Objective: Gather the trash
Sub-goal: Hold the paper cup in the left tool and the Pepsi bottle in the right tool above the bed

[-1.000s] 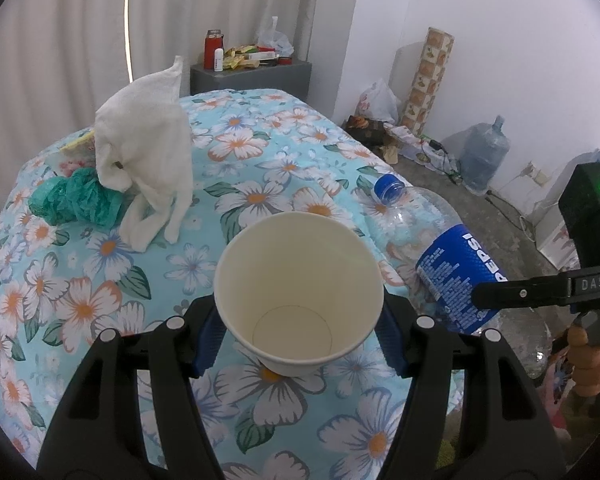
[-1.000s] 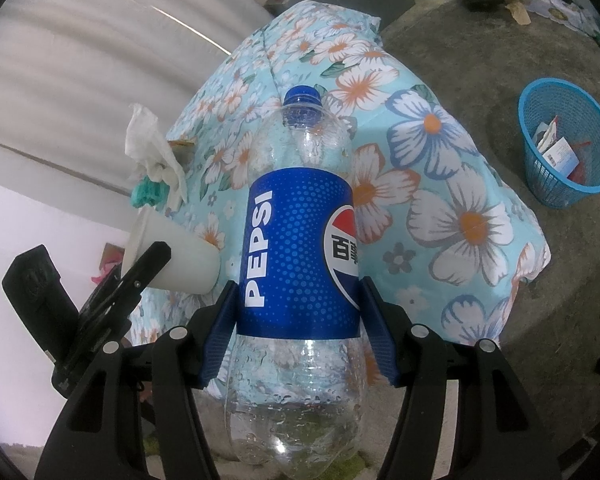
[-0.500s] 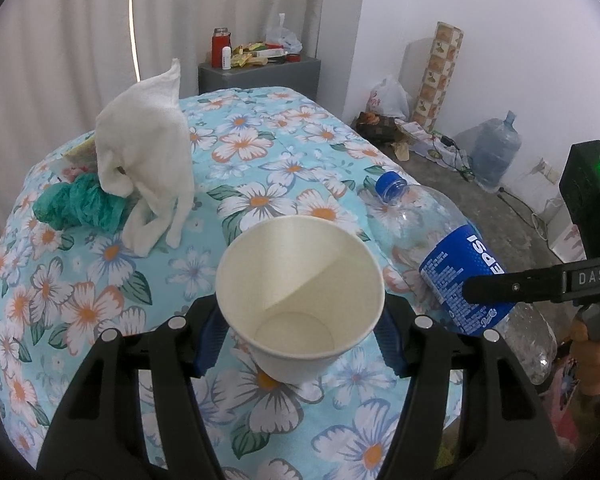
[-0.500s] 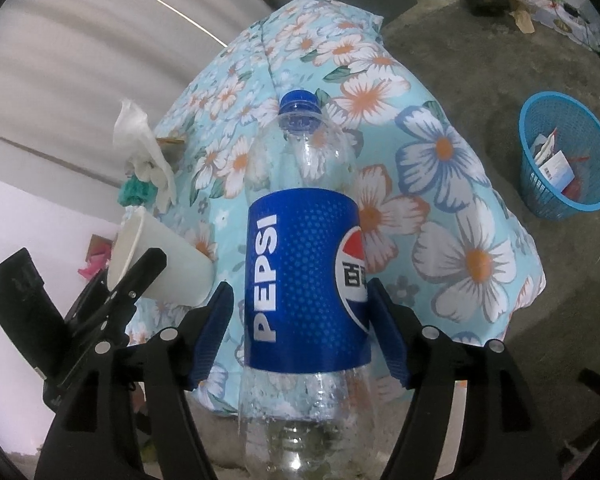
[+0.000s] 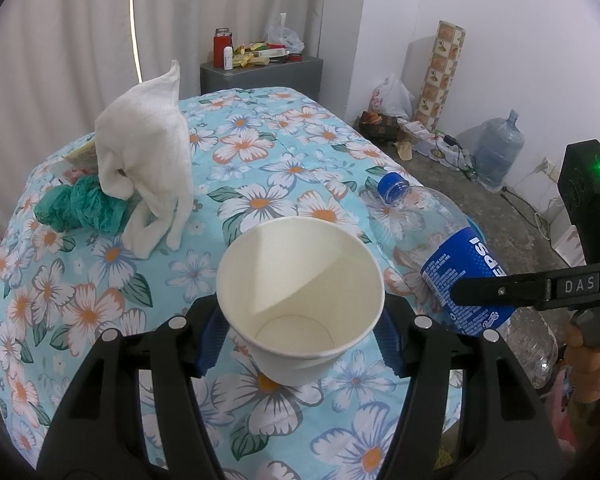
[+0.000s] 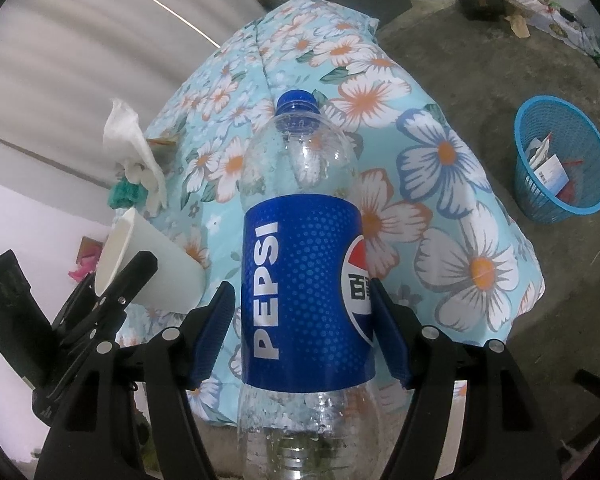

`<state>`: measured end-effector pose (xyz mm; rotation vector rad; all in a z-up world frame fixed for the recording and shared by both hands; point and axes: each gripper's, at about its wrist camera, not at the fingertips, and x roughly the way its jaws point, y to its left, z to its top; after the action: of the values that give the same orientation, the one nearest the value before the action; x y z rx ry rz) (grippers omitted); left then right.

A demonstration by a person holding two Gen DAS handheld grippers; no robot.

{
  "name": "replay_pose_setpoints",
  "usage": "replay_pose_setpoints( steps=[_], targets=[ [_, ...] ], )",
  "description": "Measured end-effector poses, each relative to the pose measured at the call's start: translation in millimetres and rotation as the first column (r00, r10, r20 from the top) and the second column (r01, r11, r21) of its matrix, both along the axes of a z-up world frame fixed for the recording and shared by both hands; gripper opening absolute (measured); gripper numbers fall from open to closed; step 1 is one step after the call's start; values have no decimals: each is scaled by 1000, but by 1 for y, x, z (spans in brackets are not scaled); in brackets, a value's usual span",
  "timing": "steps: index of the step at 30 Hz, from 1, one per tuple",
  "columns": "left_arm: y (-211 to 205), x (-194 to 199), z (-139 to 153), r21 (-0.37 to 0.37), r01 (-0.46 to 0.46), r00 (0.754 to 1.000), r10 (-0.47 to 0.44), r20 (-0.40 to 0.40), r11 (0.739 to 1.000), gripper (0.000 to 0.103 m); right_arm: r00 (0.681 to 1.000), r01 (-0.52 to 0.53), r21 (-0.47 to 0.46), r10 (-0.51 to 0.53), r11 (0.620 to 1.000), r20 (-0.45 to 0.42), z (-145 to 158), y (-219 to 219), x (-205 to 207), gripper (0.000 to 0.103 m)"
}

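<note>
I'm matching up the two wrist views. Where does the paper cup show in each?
Left wrist: paper cup sits at centre, mouth toward the camera, between the left claw's pads.
Right wrist: paper cup is at lower left, seen side-on, beside the bottle.
Shared landmark: white cloth standing on the tablecloth.

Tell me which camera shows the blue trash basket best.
The right wrist view: the blue trash basket stands on the floor beside the table, paper scraps visible inside. The left wrist view does not show it at all.

Flowery blue tablecloth point(image 5: 260, 148) covers the table, grey cabinet point(image 5: 260, 76) behind it with a red canister point(image 5: 221, 45) on top. Big water jug point(image 5: 498, 148) and a patterned roll point(image 5: 440, 76) by the white wall.
</note>
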<state>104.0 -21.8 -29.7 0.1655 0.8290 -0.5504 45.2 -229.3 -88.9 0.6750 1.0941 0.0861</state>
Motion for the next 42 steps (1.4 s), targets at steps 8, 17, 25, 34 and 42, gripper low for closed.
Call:
replay_pose_setpoints(
  steps=[8,17,25,34,42],
  targets=[
    [-1,0,0,1,-1,1000,1,1,1000,59,1000,11,-17,-12,1000,-9,-4,2,2,61],
    [-3,-1,1,3,-1,1000,1,3,1000,59,1000,24,-7,-24,1000,16,-1,0,-2,58],
    [-1,1,2,11,-6,1000,6,10,1000,58,999,20,11,-20,1000,47,3,-1,-7,58],
    [9,4,8,7,9,1000,-10,22,1000,58,997,36,33,-38,999,65,9,-6,-15,58],
    [26,13,14,-4,40,999,-39,25,999,58,996,59,61,-63,996,70,8,-9,-23,58]
  ],
)
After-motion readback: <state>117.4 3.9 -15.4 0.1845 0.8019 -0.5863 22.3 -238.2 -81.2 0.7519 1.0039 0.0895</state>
